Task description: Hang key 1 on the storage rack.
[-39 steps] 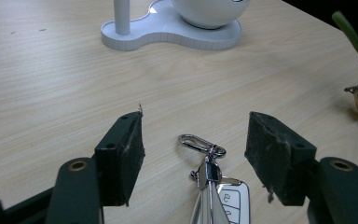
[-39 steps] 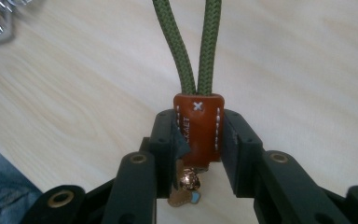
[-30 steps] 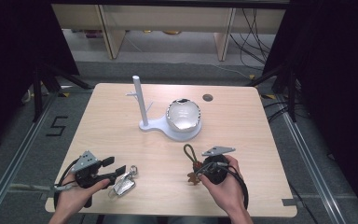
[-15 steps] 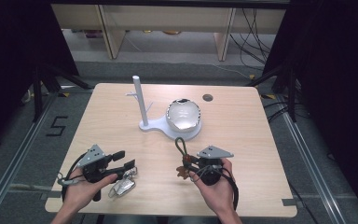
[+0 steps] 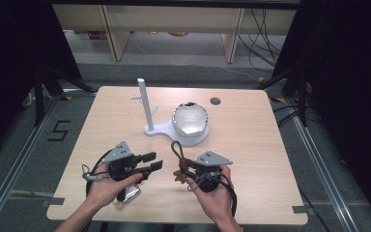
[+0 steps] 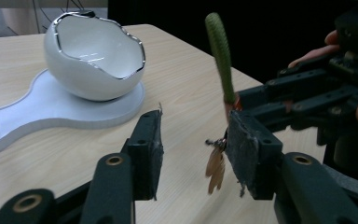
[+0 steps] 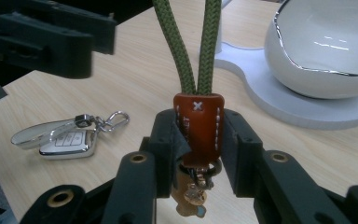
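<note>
While a white post-and-bowl stand (image 5: 174, 123) is set far on the pale wooden table (image 5: 251, 145) amid dark curtains, a green-looped leather key strap (image 7: 198, 123) is clamped in the right gripper (image 7: 199, 140), a silver car key (image 7: 65, 139) lies near left, and the left gripper (image 6: 193, 149), half-open, has just been closing on nothing.

Both my forearms enter from bottom edge of high view. Left hand (image 5: 107, 186) sits lower left of centre, wrapped around left gripper (image 5: 153, 162); jaws point right toward other hand, have just been closing, nothing between pads, gap remains. Right hand (image 5: 211, 193) sits lower centre, holding right gripper (image 5: 182, 166); jaws point left, clamped tight on keychain strap (image 7: 198, 122). Grippers near, tips apart.
</note>
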Demonstrator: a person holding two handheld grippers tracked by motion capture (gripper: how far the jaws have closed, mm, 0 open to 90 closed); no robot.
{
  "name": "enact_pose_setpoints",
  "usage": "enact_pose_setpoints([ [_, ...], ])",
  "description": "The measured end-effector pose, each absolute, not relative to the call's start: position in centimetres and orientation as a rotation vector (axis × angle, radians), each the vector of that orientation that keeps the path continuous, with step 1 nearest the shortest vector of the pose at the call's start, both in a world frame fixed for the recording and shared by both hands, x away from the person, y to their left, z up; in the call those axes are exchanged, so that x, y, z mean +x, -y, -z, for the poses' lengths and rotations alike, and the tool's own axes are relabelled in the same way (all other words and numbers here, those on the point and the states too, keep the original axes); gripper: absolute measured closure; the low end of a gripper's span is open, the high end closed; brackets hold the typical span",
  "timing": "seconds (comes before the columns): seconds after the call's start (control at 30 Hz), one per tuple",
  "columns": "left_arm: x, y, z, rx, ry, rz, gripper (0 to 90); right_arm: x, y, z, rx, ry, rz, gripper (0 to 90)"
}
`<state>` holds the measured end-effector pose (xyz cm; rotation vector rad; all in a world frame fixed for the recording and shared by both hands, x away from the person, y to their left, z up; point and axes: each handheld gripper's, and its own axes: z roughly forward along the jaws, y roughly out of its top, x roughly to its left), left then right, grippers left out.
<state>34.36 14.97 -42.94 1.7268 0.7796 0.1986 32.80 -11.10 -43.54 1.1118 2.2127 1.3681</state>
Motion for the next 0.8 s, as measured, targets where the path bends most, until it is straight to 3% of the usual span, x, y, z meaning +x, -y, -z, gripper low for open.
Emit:
enact_pose_setpoints([
  [0.23, 35.0, -13.4, 42.8, 1.711, -0.756, -0.151, 60.0, 32.6, 10.4, 43.7, 1.101, -2.228, -1.340, 68.5],
  [0.53, 35.3, -12.7, 43.1, 1.644, -0.764, -0.077, 71.8, 32.3, 9.8, 43.9, 1.080, -2.239, -1.336, 68.5],
  [0.8, 35.1, -12.9, 42.9, 1.641, -0.749, -0.110, 83.0, 32.0, 9.3, 43.9, 1.057, -2.237, -1.345, 68.5],
])
